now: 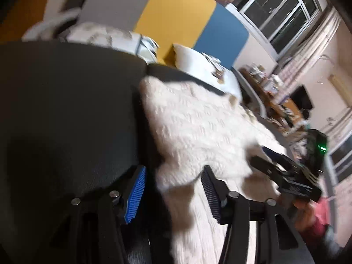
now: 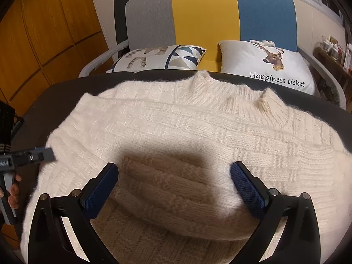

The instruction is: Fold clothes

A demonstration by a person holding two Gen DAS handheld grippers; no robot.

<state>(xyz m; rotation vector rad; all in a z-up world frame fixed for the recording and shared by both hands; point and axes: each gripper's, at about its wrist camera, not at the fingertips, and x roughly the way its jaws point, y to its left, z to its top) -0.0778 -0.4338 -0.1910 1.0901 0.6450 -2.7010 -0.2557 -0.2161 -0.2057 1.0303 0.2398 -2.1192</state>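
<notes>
A cream knitted sweater [image 2: 187, 127] lies spread flat on a black table [image 2: 66, 92], its ribbed collar [image 2: 231, 90] toward the far edge. My right gripper [image 2: 173, 171] hovers open just above the sweater's middle and casts a shadow on the knit. In the blurred left wrist view, my left gripper [image 1: 173, 189] is open at the sweater's [image 1: 198, 127] left edge, and the cloth edge lies between its blue pads [image 1: 137, 193] without being clamped. The right gripper [image 1: 260, 155] shows across the sweater. The left gripper [image 2: 44, 154] sits at the sweater's left side, with a hand [image 2: 13, 191] behind it.
Behind the table stands a bed with a grey, yellow and blue headboard [image 2: 204, 13] and two printed pillows [image 2: 270, 63]. Wooden wardrobe doors [image 2: 44, 33] fill the left. A cluttered desk [image 1: 277, 105] and windows [image 1: 281, 11] are on the right.
</notes>
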